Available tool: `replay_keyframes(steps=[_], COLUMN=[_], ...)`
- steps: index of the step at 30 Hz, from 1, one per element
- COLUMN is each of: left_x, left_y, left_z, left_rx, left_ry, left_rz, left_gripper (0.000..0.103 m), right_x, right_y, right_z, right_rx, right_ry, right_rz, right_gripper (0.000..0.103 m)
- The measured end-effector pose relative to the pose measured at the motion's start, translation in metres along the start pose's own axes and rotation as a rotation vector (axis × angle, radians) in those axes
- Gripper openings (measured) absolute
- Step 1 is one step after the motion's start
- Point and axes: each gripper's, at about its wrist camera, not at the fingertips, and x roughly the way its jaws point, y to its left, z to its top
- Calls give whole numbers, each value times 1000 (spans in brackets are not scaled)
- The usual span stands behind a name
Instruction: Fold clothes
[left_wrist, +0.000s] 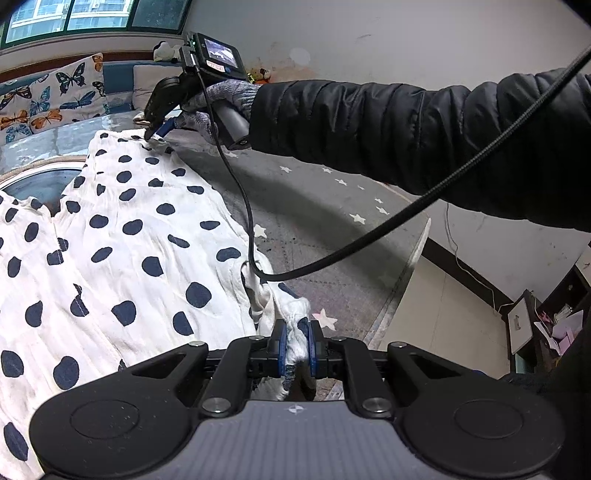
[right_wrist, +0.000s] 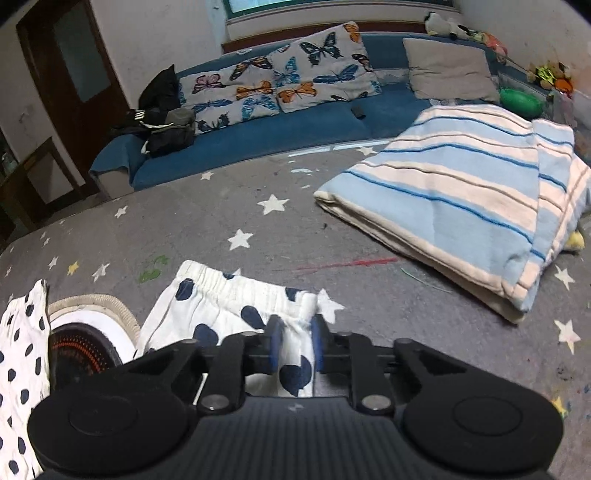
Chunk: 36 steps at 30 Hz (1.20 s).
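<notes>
left gripper (left_wrist: 295, 341) clenched on a bunched hem corner of the white polka-dot garment (left_wrist: 122, 236); right gripper (right_wrist: 294, 345) pinching the elastic waistband corner of the same garment, fabric between its blue pads (right_wrist: 275, 343); garment spread flat on the grey star-print mat (right_wrist: 258, 221); folded striped blanket (right_wrist: 461, 199) beyond, well apart; blue sofa (right_wrist: 258, 136) behind

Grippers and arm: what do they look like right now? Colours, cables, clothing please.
Both grippers, left gripper and right gripper, are black with blue pads and ribbed grey housing. The right gripper carries a small screen and a braided black cable. A grey knit glove and black puffer sleeve cover that arm.
</notes>
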Motion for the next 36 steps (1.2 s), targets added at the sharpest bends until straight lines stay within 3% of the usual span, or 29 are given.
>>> replay_keyframes(steps=[13, 24, 29, 36], left_x=[-15, -46, -68, -110], left_y=[-2, 2, 7, 21], left_z=[-7, -24, -32, -56], left_rx=[-22, -80, -135, -258], left_ry=[-49, -119, -177, -270], left_rz=[29, 68, 103, 168], left_gripper=[13, 12, 11, 10], right_x=[-40, -67, -70, -55], right_y=[11, 50, 82, 174], right_z=[19, 50, 68, 86], right_rx=[11, -2, 3, -70], right_ry=[-92, -157, -164, -168], right_rz=[9, 27, 57, 102], right_gripper=[5, 5, 4, 4])
